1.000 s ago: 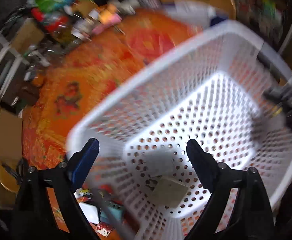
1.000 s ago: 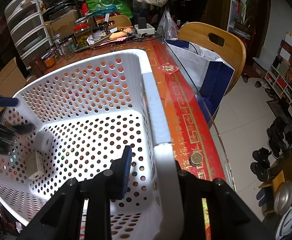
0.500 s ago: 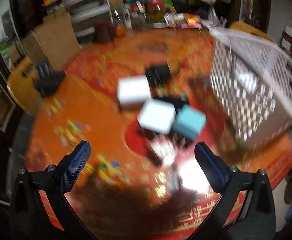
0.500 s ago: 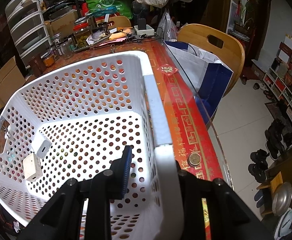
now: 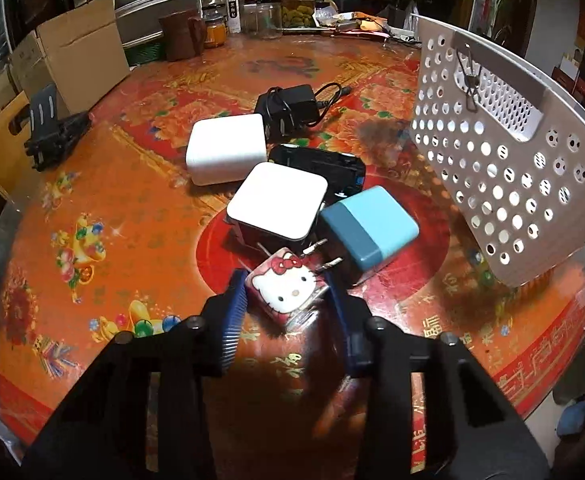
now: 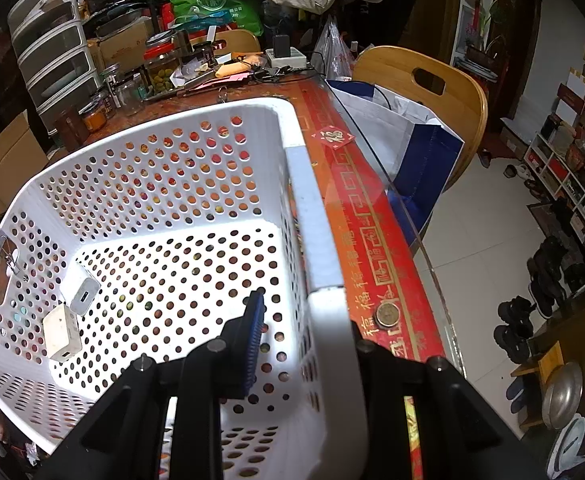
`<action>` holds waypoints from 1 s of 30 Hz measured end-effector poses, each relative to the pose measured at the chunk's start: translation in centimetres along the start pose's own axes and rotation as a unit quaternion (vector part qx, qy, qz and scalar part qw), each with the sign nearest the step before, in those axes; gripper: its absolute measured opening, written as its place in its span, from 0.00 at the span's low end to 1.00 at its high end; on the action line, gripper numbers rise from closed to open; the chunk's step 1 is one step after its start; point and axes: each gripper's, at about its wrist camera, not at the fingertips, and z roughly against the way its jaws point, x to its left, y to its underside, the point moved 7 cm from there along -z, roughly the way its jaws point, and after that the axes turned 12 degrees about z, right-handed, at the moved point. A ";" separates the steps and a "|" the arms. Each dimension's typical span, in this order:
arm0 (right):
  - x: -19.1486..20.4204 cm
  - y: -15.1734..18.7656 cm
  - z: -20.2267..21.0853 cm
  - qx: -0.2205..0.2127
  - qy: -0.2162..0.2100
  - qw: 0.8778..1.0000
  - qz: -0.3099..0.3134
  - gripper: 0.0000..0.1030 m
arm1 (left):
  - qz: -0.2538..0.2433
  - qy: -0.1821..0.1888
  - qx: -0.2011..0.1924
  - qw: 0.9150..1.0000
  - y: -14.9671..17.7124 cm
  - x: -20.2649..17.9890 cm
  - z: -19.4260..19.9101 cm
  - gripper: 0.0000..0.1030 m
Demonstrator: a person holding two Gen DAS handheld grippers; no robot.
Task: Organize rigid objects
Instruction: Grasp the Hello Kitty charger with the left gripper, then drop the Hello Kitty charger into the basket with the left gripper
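My left gripper (image 5: 287, 294) is closed around a Hello Kitty plug charger (image 5: 285, 290) that lies on the red-orange table. Behind it lie a teal charger (image 5: 368, 229), two white box chargers (image 5: 278, 199) (image 5: 226, 147), a black device (image 5: 319, 165) and a black adapter with a cord (image 5: 288, 106). My right gripper (image 6: 304, 332) is shut on the near right rim of the white perforated basket (image 6: 312, 240), with one finger inside and the other hidden behind the wall. Two white chargers (image 6: 80, 289) (image 6: 62, 332) lie in the basket. The basket also stands at the right of the left wrist view (image 5: 504, 168).
A black stand (image 5: 50, 128) sits at the table's left edge. Jars, a brown mug (image 5: 180, 36), boxes and drawers crowd the far side. A coin (image 6: 387, 314) lies near the table's glass edge, with wooden chairs (image 6: 424, 80) and a bag beyond.
My left gripper left the basket, swung over to the pile of chargers, came down and closed on the Hello Kitty charger. My right gripper kept its hold on the basket rim.
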 end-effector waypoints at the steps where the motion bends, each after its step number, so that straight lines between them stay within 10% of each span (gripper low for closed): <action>1: 0.0 0.0 0.0 0.000 0.000 1.000 0.000 0.25 | -0.003 -0.004 -0.004 1.000 0.0 0.0 0.1 0.35; 19: 0.2 -0.1 0.0 -0.003 -0.002 1.000 0.007 0.25 | 0.009 -0.044 -0.067 0.997 -4.5 3.2 4.7 0.35; 30: 0.2 -0.1 0.0 -0.007 -0.011 1.000 0.008 0.25 | -0.037 -0.039 -0.110 0.992 -12.5 -2.4 7.3 0.35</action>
